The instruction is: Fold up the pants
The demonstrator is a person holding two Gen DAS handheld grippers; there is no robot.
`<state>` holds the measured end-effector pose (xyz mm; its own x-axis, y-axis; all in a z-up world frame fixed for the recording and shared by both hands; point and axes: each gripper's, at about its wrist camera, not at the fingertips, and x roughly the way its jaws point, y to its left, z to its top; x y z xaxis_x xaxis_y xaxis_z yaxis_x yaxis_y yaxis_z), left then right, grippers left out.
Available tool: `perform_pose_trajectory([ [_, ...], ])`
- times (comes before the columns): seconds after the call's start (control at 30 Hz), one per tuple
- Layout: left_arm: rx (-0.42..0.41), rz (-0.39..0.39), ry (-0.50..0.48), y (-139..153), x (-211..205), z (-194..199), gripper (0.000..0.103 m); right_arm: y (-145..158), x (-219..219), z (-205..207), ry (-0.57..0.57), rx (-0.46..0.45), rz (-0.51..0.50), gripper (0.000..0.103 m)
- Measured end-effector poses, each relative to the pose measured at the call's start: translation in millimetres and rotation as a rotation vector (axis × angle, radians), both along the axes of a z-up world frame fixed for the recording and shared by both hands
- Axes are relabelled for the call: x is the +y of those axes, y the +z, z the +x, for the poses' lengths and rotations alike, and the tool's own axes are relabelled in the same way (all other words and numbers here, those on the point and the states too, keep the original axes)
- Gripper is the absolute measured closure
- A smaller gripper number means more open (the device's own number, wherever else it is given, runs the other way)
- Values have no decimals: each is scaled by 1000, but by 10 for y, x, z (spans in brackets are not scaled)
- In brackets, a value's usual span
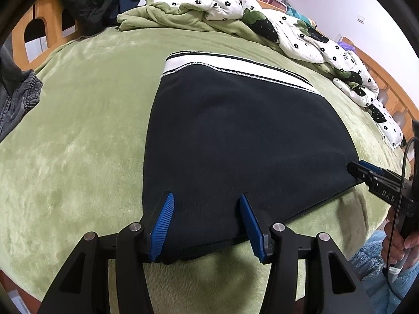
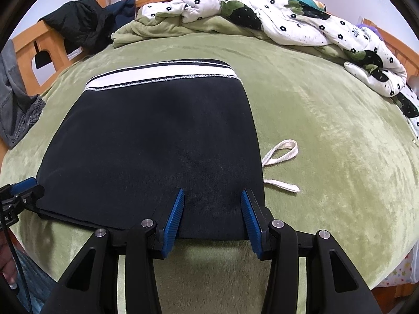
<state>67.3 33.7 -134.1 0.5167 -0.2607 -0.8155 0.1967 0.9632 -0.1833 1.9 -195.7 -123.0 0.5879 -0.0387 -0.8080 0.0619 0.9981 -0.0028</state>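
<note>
**Pants lie folded on green bed, both grippers spread at near hem**

Pants (image 1: 235, 136) rest flat on the bed (image 1: 78, 144). The left hand-held gripper (image 1: 207, 198) and right hand-held gripper (image 2: 212, 196) hover spread over the near edge, holding nothing. A loose drawstring (image 2: 280, 151) right could snag. Open blanket beyond; a quilt (image 2: 288, 18) crowds the far edge.

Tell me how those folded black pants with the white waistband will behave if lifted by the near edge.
The folded black pants with the white waistband would likely drape limply, since they lie flat, following the bed. Layers may slide apart. The loose white drawstring would probably dangle.
</note>
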Motion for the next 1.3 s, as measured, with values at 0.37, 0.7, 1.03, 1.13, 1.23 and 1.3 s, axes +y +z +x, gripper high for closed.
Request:
perform_pose_trajectory([
  [0.37, -4, 77, 19, 224, -86, -248, 51, 362, -44, -226, -41, -62, 46, 37],
  [0.7, -212, 75, 22, 933, -120, -871, 33, 804, 85, -643, -19, -131, 41, 37],
  [1.03, -290, 99, 59, 1233, -82, -1093, 24, 1136, 51, -1023, -22, -184, 70, 9],
  [1.13, -291, 92, 70, 1265, -75, -1153, 22, 1182, 76, -1119, -30, -198, 23, 7],
  [1.23, -292, 91, 77, 1292, -51, -1176, 18, 1201, 104, -1195, -33, -204, -7, 5],
  [1.3, -294, 91, 86, 1304, -25, -1187, 17, 1208, 115, -1227, -34, -206, -19, 5],
])
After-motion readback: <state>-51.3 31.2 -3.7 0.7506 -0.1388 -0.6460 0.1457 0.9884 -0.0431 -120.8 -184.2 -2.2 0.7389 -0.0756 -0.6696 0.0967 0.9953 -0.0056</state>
